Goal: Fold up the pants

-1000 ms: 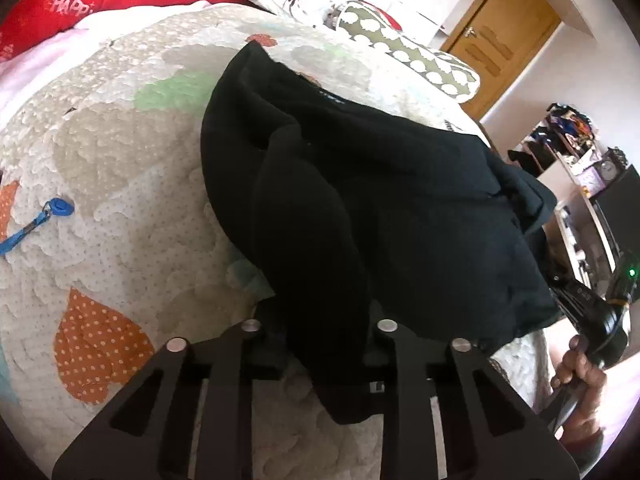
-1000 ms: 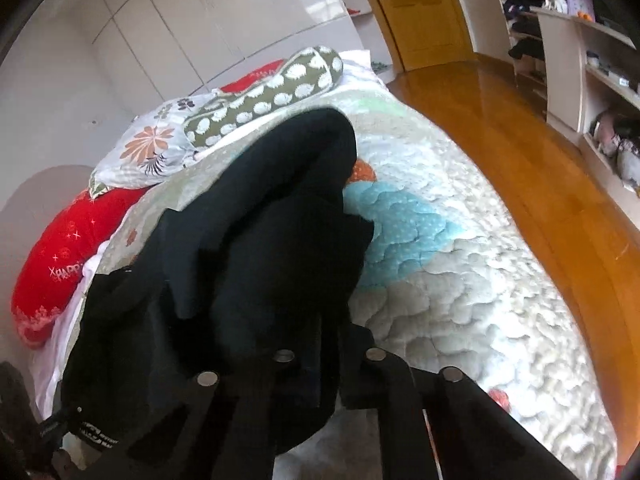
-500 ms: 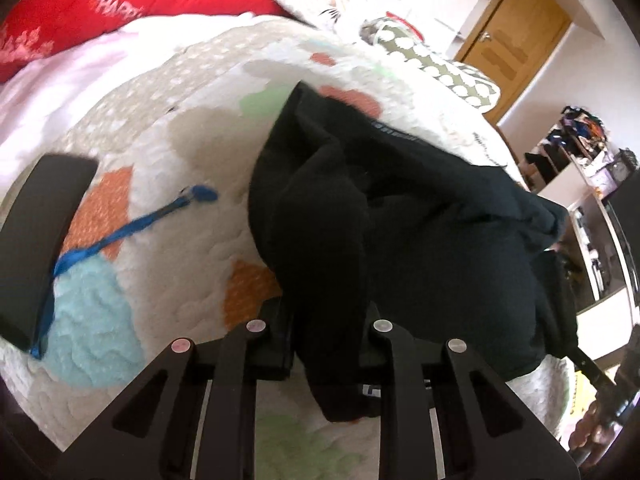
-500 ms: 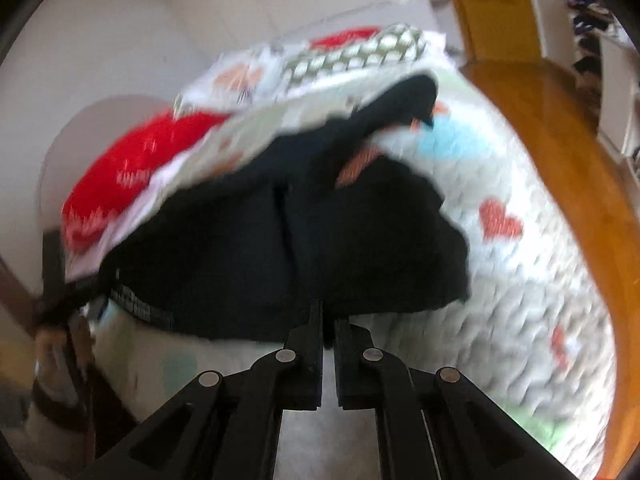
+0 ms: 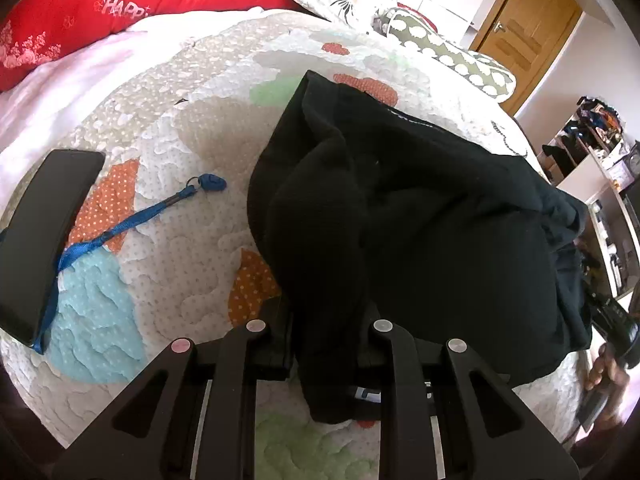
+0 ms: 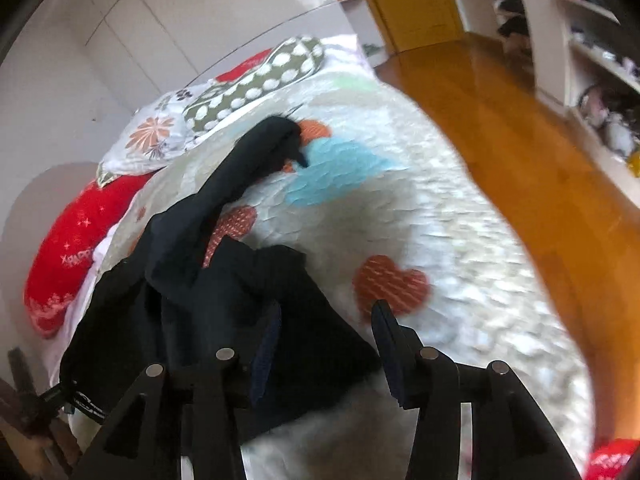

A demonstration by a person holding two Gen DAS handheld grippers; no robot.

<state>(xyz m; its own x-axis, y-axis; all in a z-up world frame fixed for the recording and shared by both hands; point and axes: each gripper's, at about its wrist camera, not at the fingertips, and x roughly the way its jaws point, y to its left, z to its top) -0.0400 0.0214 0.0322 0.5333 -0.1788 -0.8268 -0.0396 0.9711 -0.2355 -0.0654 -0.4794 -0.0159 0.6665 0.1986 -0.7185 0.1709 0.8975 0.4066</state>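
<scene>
Bedroom: quilted bed [image 5: 168, 128] with heart patches, red pillow [image 5: 120, 4] at head, wooden door [image 5: 524, 12] beyond. Black pants [image 5: 440, 232] lie bunched across quilt. Your left claw [image 5: 328, 344] stays clenched on fold of pants at near edge. Your right claw [image 6: 326, 344] has just been opening; jaws stand apart, pants fabric lying between them, pads not pressing it. Black phone [image 5: 44, 236] and blue lanyard [image 5: 132, 220] rest on quilt left of pants.
</scene>
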